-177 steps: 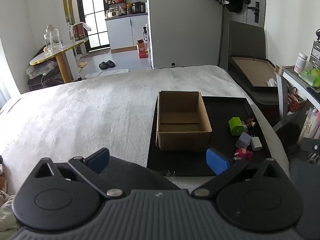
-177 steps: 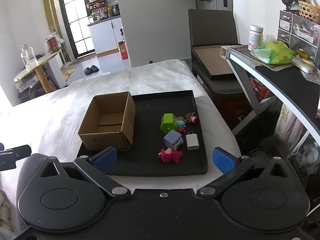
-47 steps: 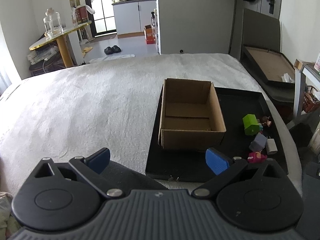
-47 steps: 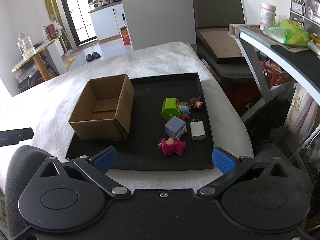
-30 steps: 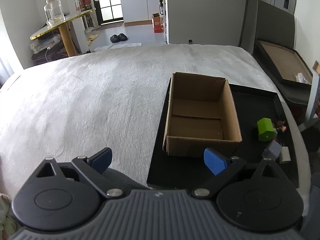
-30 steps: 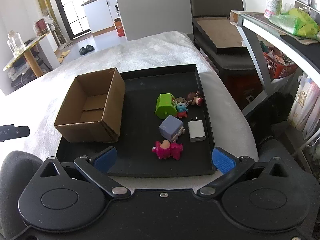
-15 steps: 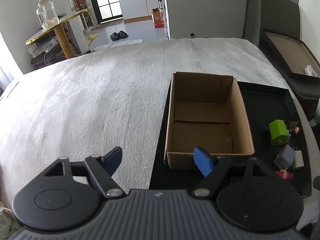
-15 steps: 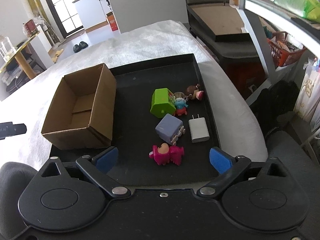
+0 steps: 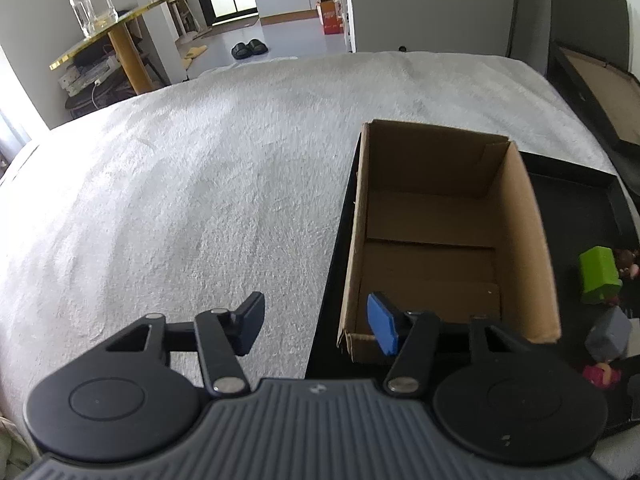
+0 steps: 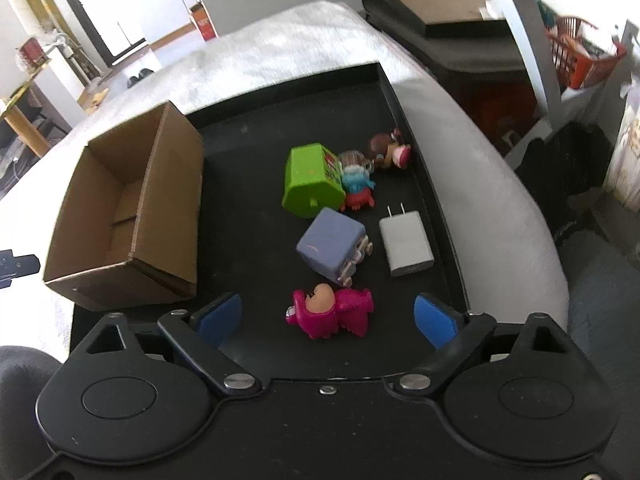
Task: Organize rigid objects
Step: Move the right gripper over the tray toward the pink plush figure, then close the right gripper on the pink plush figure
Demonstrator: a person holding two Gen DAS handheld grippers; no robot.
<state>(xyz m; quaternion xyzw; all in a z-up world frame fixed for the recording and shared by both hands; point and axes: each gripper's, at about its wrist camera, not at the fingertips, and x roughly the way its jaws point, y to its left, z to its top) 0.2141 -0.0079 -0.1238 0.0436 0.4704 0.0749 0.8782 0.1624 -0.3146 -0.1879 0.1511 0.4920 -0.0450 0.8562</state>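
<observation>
An open, empty cardboard box (image 9: 440, 232) stands at the left of a black tray (image 10: 256, 128); it also shows in the right wrist view (image 10: 132, 208). On the tray lie a pink figure (image 10: 332, 312), a lilac cube toy (image 10: 332, 246), a white charger (image 10: 406, 242), a green toy house (image 10: 312, 184) and small dolls (image 10: 390, 150). My left gripper (image 9: 316, 326) is open and straddles the box's near left corner, its right finger inside the box. My right gripper (image 10: 328, 318) is open, with the pink figure between its fingers.
The tray lies on a white fluffy bed cover (image 9: 180, 184). A desk frame (image 10: 532, 32) and a dark chair (image 10: 452, 12) stand to the right. A side table with glass jars (image 9: 104, 36) stands far left.
Both grippers have moved forward and down. The left has narrowed a little and reached the box's corner. The right has come down around the pink figure.
</observation>
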